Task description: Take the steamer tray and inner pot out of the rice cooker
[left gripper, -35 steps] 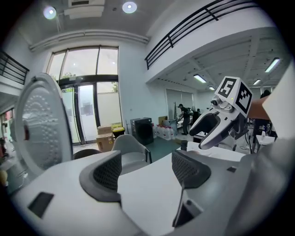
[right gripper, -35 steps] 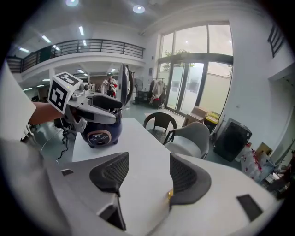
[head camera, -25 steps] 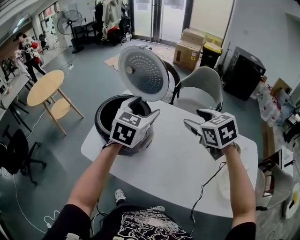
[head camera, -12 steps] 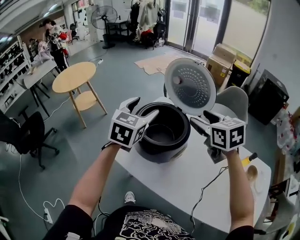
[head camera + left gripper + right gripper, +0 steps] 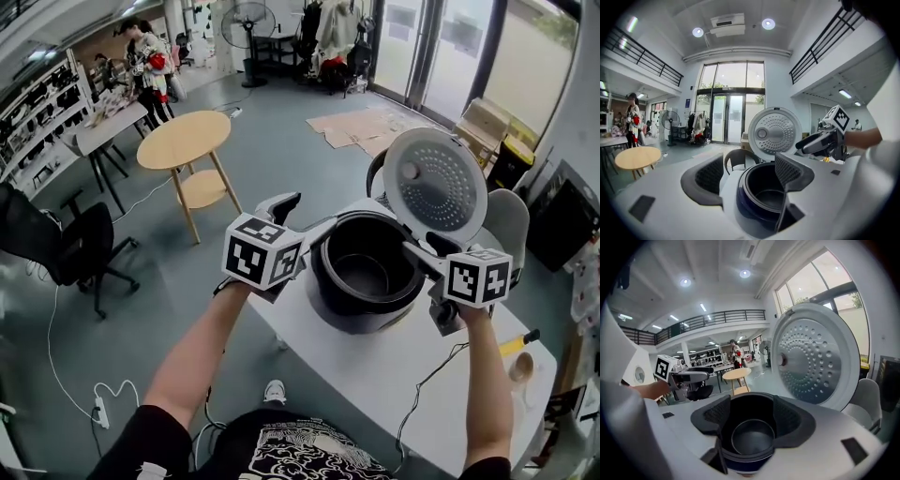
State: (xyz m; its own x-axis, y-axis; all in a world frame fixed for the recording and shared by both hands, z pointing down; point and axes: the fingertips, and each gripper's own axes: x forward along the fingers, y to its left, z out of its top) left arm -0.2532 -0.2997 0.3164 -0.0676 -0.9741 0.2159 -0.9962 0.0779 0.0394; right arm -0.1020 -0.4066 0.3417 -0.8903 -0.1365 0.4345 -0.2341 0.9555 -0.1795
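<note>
— How do the left tongs [image 5: 748,164] stand?

— Wide apart, with nothing between the pads. The rice cooker [image 5: 367,317] sits just ahead of them, and its near rim shows in the gap between the two jaws. From the head view they are just beside the cooker's left flank; I cannot tell whether they touch it.

— And the right tongs [image 5: 750,403]?

— Also spread wide and holding nothing. They face the cooker from the other side, so the cooker stands between the two tongs. Its open mouth fills the gap between their jaws, and the left tongs show beyond it.

— Where is the inner pot [image 5: 751,437]?

— Down inside the cooker body, ahead of and below both tongs' tips, dark, with its round bottom bare.

— The lid [image 5: 437,186]?

— Swung up and standing nearly upright on the far side, its perforated inner face turned toward the tongs, just above the right pair.

— What carries it all?

— A white worktop [image 5: 375,384], with a dark cable [image 5: 424,386] running over it under the right forearm. A round wooden table [image 5: 184,141] stands well off beyond the left tongs.
</note>
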